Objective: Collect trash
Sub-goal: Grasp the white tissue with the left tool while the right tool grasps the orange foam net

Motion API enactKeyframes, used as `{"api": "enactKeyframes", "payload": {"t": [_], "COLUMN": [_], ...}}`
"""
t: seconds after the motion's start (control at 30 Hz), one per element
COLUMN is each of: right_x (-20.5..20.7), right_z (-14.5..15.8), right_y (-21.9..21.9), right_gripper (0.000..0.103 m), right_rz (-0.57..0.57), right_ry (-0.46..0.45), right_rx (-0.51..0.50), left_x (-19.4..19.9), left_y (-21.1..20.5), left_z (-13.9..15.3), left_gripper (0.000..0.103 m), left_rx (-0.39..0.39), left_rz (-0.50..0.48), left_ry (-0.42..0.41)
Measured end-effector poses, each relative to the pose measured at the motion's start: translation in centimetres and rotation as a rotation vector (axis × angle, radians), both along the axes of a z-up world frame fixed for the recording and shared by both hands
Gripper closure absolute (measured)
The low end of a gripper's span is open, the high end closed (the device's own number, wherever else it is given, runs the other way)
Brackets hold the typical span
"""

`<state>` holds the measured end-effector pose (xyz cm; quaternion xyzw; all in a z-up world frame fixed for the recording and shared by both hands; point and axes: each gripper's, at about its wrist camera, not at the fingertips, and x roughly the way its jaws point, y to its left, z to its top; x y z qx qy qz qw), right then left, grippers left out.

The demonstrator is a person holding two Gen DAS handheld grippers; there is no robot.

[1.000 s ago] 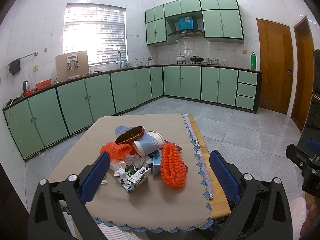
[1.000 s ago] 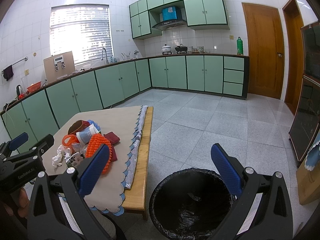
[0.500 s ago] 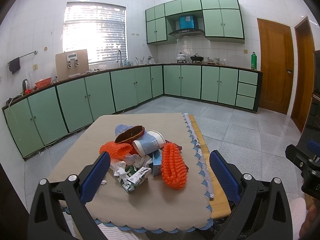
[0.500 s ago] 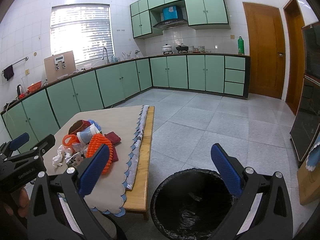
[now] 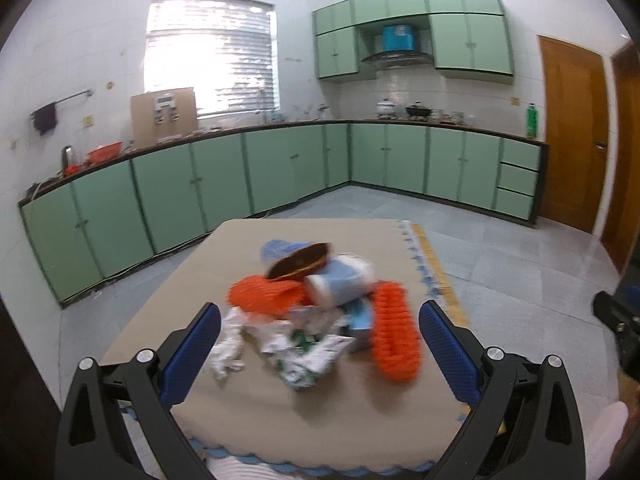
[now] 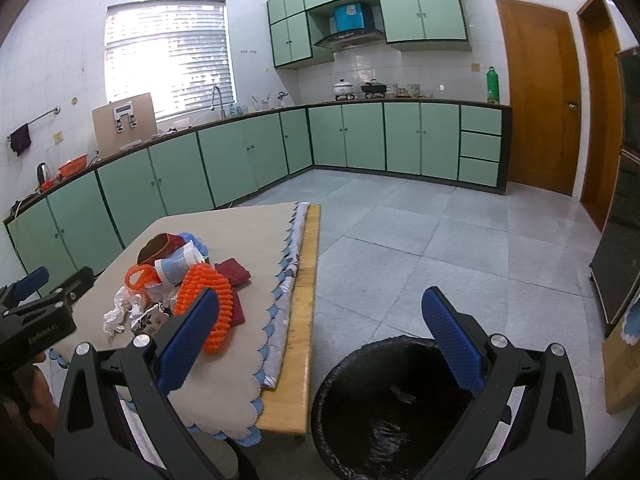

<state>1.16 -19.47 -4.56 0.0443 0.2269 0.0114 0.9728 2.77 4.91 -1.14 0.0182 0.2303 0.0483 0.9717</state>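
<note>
Left gripper (image 5: 320, 344) open, empty, above trash pile (image 5: 320, 312) on table (image 5: 224, 264). Right gripper (image 6: 320, 336) open, empty, over black bin (image 6: 396, 408) on floor beside table.

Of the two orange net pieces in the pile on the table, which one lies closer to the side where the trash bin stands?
The long ribbed orange net, stretched along the pile's bin-side edge. The other orange net, curled into a ring, sits farther from the trash bin, beside the tipped paper cup.
</note>
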Motion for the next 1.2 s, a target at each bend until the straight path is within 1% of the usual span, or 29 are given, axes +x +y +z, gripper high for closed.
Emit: {"api": "enactKeyframes", "payload": {"t": [0.17,0.37,0.47,0.53,0.63,0.77,0.87,1.1,1.17,1.2], "right_x": [2.4,5.6,6.7,7.2,7.9,8.9,9.1,9.8,10.1,10.2], "right_z": [-1.1,-2.9,-4.0,-4.6,-5.8,-7.6,-8.4,-9.8,-10.3,-10.5], "right_y": [1.9,5.4,7.5,8.7,10.3,11.6,12.5,14.1,14.3,14.4], "right_gripper": [0.005,0.005,0.005,0.005,0.008,0.018,0.019,0.019,0.022,0.026], "right_rz": [0.055,0.123,0.146,0.160,0.170,0.185,0.190,0.206,0.210,0.212], "right_ry": [0.018,0.051,0.061,0.062,0.073,0.117,0.132,0.162,0.173,0.181], "right_rx": [0.014,0.027,0.012,0.005,-0.028,-0.034,-0.051,-0.083,-0.088,-0.090], "left_x": [1.2,1.8,2.3,2.6,3.0,3.7,4.2,4.6,4.7,4.7], "left_y": [4.1,7.4,8.3,8.5,8.6,8.8,9.3,9.9,9.9,10.0], "left_z": [-1.4,-2.8,-3.7,-4.4,-5.1,-6.2,-7.0,-8.3,-8.6,-8.6], "left_gripper": [0.006,0.006,0.006,0.006,0.006,0.006,0.006,0.006,0.006,0.006], "left_rx": [0.026,0.028,0.020,0.002,0.005,0.004,0.003,-0.022,-0.021,-0.021], "left_rz": [0.109,0.161,0.165,0.152,0.150,0.158,0.171,0.163,0.161,0.162], "left_ry": [0.015,0.023,0.037,0.048,0.057,0.071,0.088,0.121,0.127,0.129]}}
